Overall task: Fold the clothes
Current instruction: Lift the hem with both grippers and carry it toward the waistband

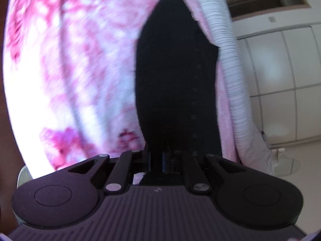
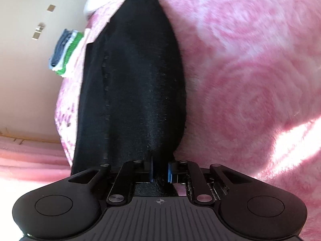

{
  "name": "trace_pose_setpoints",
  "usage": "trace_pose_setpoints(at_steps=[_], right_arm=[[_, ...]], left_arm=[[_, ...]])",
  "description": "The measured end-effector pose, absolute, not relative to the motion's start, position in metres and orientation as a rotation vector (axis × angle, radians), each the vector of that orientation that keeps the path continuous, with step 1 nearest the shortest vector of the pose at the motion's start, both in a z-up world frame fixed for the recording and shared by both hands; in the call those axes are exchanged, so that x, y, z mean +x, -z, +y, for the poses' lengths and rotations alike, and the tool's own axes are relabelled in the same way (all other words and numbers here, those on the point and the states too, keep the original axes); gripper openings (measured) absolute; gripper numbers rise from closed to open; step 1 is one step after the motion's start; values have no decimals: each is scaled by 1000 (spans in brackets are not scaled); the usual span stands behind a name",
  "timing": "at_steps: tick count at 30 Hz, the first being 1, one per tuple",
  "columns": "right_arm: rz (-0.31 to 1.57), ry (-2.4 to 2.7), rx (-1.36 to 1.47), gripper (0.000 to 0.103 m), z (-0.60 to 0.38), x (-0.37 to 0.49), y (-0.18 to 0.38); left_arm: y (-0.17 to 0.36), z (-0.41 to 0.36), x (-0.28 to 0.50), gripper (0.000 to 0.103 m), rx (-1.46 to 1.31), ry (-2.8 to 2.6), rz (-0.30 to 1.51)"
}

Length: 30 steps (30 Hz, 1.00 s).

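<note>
Both clamped on the black garment (image 2: 132, 84): left claw (image 1: 158, 160) and right claw (image 2: 160, 170) each pinching an edge, cloth stretching ahead over the pink blanket (image 2: 250, 70). Mid-fold, seemingly; next, keeping edges level while lowering.

A home bedroom; a fluffy pink patterned blanket (image 2: 250, 70) covers the bed; white panelled wardrobe doors (image 1: 280, 64) behind; folded blue-and-green clothes (image 2: 64, 54) stacked near its far edge.
</note>
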State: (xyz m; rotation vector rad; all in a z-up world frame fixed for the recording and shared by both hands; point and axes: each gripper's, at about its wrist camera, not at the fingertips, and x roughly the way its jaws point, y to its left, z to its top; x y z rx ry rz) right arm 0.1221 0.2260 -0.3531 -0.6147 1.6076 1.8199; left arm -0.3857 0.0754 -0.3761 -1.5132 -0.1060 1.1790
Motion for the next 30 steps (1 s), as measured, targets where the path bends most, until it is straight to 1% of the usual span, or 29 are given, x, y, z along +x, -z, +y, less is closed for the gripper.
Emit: trace_pose_setpoints(at_steps=[4,8,10,14,18,20,24,28,30], right_arm=[[1591,-1865,-602,10,228,125,329],[1622,-1824,-663,10,209,130,327],[1638,-1803,-693,10,199,132,327],[1671,-1755,-755,10,179,138,326],[1780,-1600,-813,10,135,159,343],[1839,-1513,-812,10,122,165,349],[1915,-1436,-770,10,117,168,346],[1913,-1467,-815,11,142,155,326],[1906,-1508,-775,11,160,149,311]], left_arm=[[348,80,-387,6,-1422,-1140,-69],[334,60,-386,6,-1399,-1104,-35],[340,48,-381,6,-1446,-1094,-12],[358,-12,-373,6,-1591,-1094,16],[371,-58,-361,6,-1724,-1106,39],[375,-70,-358,6,-1776,-1118,37],[363,-54,-365,6,-1771,-1108,-42],[347,-30,-375,6,-1744,-1089,-133],[339,-18,-380,6,-1729,-1079,-178]])
